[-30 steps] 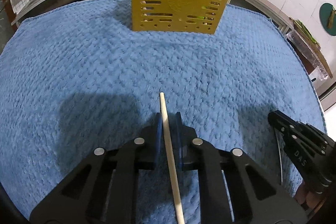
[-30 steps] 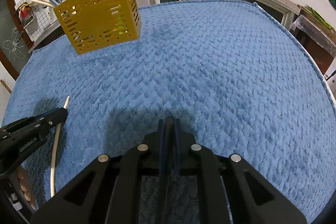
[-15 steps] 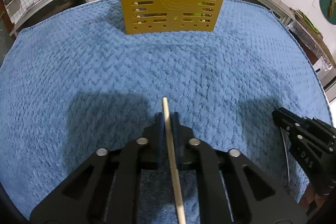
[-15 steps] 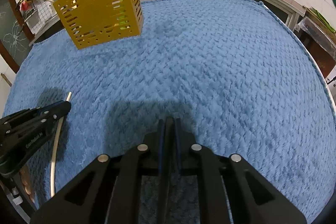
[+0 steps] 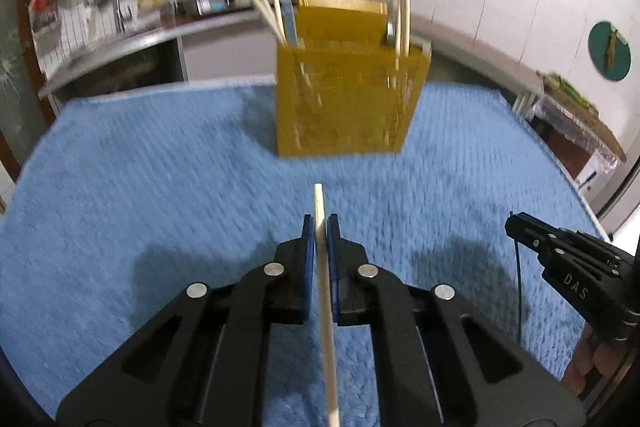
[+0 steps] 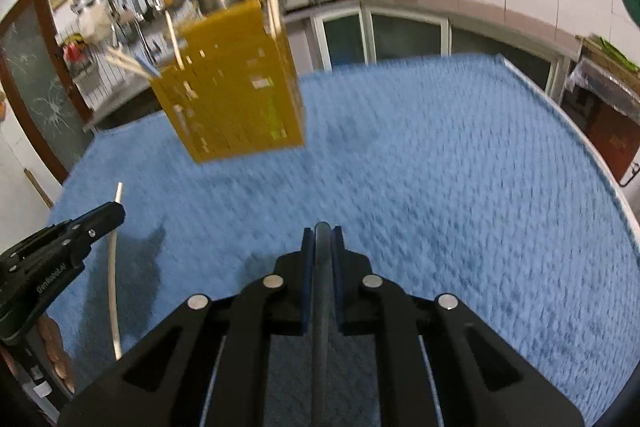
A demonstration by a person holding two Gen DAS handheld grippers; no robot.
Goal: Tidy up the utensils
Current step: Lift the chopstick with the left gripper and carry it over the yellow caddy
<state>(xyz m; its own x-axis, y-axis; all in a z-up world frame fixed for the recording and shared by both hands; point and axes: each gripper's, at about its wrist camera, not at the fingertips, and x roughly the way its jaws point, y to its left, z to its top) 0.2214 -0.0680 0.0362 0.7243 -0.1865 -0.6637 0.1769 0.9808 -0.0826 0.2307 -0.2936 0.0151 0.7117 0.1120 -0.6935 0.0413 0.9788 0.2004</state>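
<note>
A: What does the left gripper [image 5: 319, 221] show?

B: Both jaws closed tight on a pale chopstick [image 5: 325, 291] running lengthwise between the blue pads, gripper pitched downward; fingers of the holding hand appear in the right wrist view.

A: And the right gripper [image 6: 322, 231]?

B: Likewise pitched downward, jaws pressed on a dark thin utensil [image 6: 321, 327]. It sits level with the left gripper, well apart.

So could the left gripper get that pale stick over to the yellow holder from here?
Probably yes. The left gripper is shut on the pale chopstick, and only bare blue towel lies between it and the yellow holder, whose top is open.
</note>
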